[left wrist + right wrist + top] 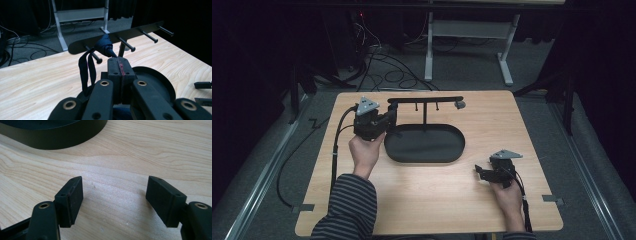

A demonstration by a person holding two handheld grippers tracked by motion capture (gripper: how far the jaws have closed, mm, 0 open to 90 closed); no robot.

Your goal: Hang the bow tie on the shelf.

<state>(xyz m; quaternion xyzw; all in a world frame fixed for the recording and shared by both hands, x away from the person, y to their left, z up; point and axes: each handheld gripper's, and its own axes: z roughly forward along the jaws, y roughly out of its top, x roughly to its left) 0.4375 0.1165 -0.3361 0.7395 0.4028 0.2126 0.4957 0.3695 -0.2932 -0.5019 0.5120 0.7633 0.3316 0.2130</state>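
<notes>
Pinching a dark blue strap (pixel 106 47) between fully closed jaws, the left gripper (pixel 388 119) hangs just beside the left end of the black peg rack (pixel 425 100). In the left gripper view the strap's knotted bunch sticks out past the jaw tips, right in front of the rack's bar and between two of its pegs, while a loop of the strap droops down on the left side of the jaws. Whether the knot touches the bar cannot be told. The right gripper (pixel 479 171) rests low over the wooden table (pixel 492 125), well apart from the rack and off the right end of the oval black tray (pixel 424 145) at the rack's foot; its jaws stand wide apart with nothing between them. Bare tabletop lies right of the rack, out to the table's right edge.
</notes>
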